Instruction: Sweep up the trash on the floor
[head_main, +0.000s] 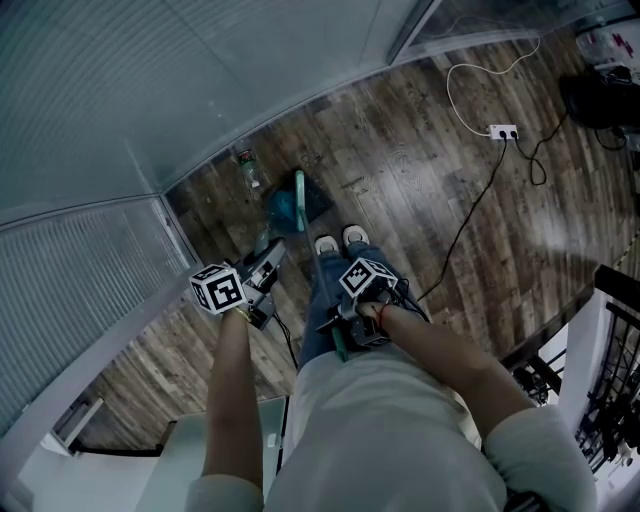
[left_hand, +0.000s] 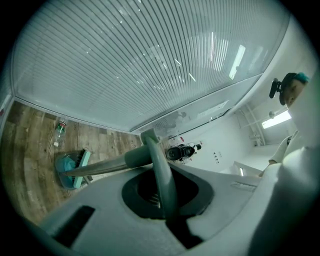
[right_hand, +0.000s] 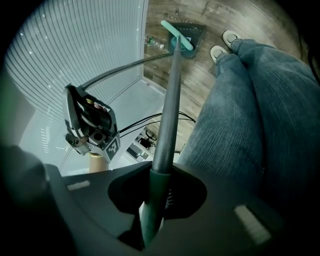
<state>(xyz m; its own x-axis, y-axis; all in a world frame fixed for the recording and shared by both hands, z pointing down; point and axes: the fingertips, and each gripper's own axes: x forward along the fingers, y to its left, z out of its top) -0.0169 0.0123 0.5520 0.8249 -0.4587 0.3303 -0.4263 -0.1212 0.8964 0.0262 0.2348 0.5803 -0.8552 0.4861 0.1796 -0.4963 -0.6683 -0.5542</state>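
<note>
Head view: bottle (head_main: 248, 168) lies upper centre-left by the wall, just beyond broom head (head_main: 299, 200); left hand-held gripper (left_hand: 162, 192) pinches dustpan handle (left_hand: 107, 165), right hand-held gripper (right_hand: 155, 192) pinches broom pole (right_hand: 167, 110), likely for two-handed sweeping.

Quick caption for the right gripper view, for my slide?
Right gripper clamps a grey pole running to the teal sweeper head; a bottle lies near it on the wood floor.
</note>
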